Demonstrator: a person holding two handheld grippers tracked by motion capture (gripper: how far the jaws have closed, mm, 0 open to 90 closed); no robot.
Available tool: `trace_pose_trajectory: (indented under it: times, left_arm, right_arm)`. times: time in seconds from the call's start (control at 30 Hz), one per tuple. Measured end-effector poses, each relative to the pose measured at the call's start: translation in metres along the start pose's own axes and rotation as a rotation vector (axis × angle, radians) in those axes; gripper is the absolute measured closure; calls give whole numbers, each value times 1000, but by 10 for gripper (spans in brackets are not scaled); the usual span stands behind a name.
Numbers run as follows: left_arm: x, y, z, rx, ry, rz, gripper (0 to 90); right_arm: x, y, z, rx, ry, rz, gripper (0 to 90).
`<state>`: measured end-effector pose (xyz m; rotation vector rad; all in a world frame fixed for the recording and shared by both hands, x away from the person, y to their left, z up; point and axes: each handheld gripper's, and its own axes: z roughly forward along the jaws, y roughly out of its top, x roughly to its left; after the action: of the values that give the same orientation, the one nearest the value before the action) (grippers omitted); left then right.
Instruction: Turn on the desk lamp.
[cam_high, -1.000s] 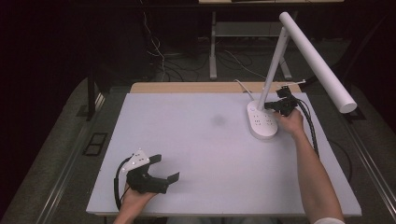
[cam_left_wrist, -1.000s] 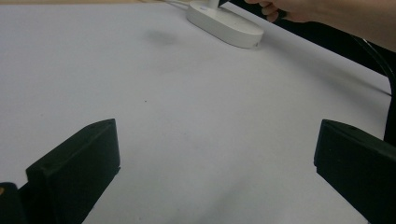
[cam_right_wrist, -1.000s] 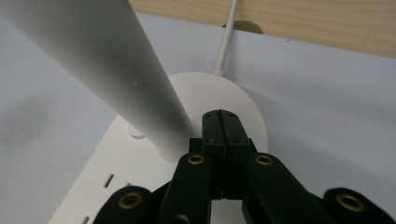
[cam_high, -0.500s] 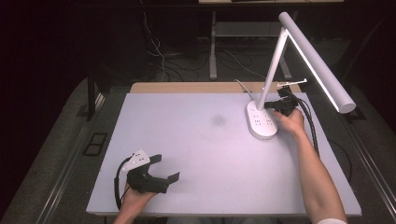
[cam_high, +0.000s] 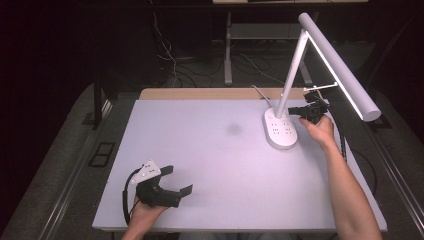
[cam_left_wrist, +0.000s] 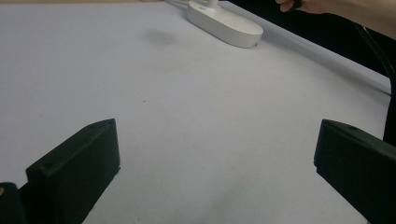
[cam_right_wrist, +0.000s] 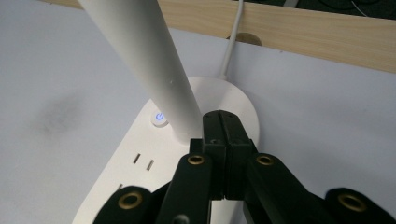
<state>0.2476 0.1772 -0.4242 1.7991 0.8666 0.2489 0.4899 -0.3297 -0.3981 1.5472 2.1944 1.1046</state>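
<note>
White table (cam_high: 225, 165) mostly bare, lamp (cam_high: 282, 131) near far-right edge

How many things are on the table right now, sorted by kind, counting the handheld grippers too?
Desk lamps: 1, white lamp at the far right, its power button lit blue.
Handheld grippers: 2, left gripper with jaws wide apart near the front edge, right gripper with jaws shut beside the lamp's stem.
Total: 3
</note>
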Motion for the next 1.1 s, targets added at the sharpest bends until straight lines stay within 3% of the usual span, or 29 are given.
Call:
trace_pose_trajectory:
  times: [0.33, 0.53, 0.77, 1.07, 1.1]
  left_arm:
    - [-1, 0, 0, -4, -3, -1, 0]
    - [-2, 0, -1, -6, -6, 0, 0]
    - [-3, 0, 0, -10, -12, -1, 0]
    - [-4, 1, 0, -14, -15, 0, 0]
    - [-4, 1, 0, -14, -14, 0, 0]
  right_arm:
    - [2, -6, -22, -24, 10, -1, 899]
    - [8, -12, -37, -50, 33, 19, 854]
    - [20, -19, -62, -87, 56, 47, 632]
    - [33, -30, -77, -102, 63, 58, 441]
    - [36, -34, -79, -102, 67, 58, 366]
